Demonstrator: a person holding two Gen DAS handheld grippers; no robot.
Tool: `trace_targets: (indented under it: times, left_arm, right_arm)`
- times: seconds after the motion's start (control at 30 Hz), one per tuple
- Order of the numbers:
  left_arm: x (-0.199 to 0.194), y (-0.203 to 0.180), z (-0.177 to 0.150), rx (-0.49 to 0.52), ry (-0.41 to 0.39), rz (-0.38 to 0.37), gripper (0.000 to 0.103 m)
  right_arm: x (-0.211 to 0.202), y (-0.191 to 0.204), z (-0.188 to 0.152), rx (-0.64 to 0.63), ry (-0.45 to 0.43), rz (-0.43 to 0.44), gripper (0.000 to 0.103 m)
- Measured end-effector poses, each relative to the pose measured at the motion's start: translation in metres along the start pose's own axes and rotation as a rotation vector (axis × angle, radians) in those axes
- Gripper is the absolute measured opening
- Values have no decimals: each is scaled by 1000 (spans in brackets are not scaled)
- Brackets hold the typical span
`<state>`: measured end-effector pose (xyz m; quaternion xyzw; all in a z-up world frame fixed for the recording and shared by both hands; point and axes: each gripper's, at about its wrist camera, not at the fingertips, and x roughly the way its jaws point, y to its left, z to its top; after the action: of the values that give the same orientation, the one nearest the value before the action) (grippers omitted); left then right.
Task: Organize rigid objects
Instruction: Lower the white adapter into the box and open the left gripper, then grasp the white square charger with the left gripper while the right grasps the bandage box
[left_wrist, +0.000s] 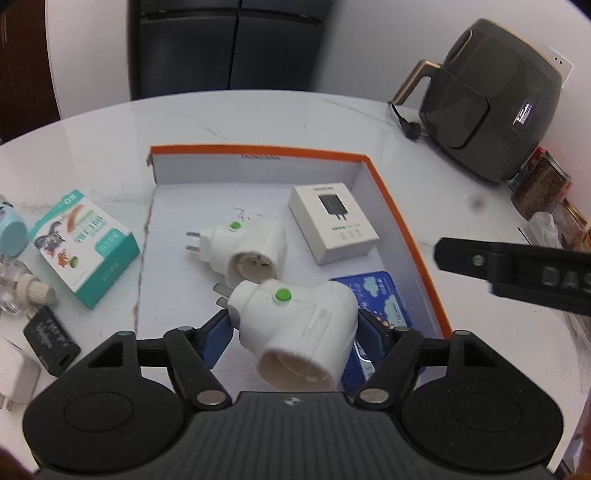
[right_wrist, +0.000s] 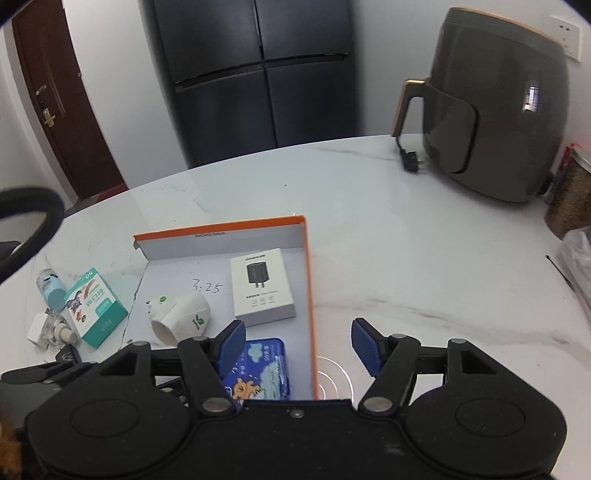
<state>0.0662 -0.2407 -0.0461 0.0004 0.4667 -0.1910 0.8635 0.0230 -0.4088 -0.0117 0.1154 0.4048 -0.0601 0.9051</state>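
Note:
An open orange-rimmed box (left_wrist: 406, 229) (right_wrist: 310, 280) lies on the white marble table. In it are a white plug adapter with a green button (left_wrist: 251, 251) (right_wrist: 181, 314), a white charger carton (left_wrist: 332, 229) (right_wrist: 262, 288) and a blue cartoon tin (left_wrist: 384, 295) (right_wrist: 258, 369). My left gripper (left_wrist: 293, 328) is shut on a second white plug adapter (left_wrist: 295, 332), held over the box's near end. My right gripper (right_wrist: 299, 347) is open and holds nothing. It straddles the box's right wall, with its left pad (right_wrist: 231, 345) over the tin. One of its fingers (left_wrist: 517, 269) shows in the left wrist view.
Left of the box lie a teal carton (left_wrist: 85, 247) (right_wrist: 96, 310), a light blue bottle (left_wrist: 11, 232) (right_wrist: 50, 288), a clear vial (left_wrist: 18, 288), a small black item (left_wrist: 51, 339) and a white charger (left_wrist: 14, 376) (right_wrist: 37, 328). A dark air fryer (left_wrist: 498, 99) (right_wrist: 498, 110) and jars (left_wrist: 543, 184) stand at the back right.

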Motion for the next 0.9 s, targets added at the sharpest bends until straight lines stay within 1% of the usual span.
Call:
trace_targets:
  times: [0.03, 0.07, 0.1, 0.3, 0.37, 0.43, 0.63, 0.9]
  left_arm:
    - [-1, 0, -1, 2, -2, 1, 80]
    - [-4, -1, -1, 5, -7, 4, 84]
    - [-7, -1, -2, 9, -16, 3, 84]
    - [-27, 2, -2, 8, -35, 10, 86]
    - [-36, 6, -3, 4, -40, 19, 86]
    - [-45, 10, -4, -3, -49, 31, 89]
    - [-72, 32, -12, -40, -68, 65, 92]
    - [-100, 71, -20, -95, -91, 115, 93]
  right_arm:
    - [-4, -2, -1, 9, -6, -2, 77]
    - [-8, -2, -3, 15, -11, 0, 77]
    - [-11, -3, -4, 18, -13, 1, 77]
    - [-27, 4, -11, 26, -27, -1, 78]
    - [-33, 9, -13, 25, -37, -4, 79]
    - [-38, 13, -15, 25, -42, -1, 79]
    - [-48, 35, -22, 4, -41, 18, 82]
    - [-54, 74, -29, -39, -29, 66, 83]
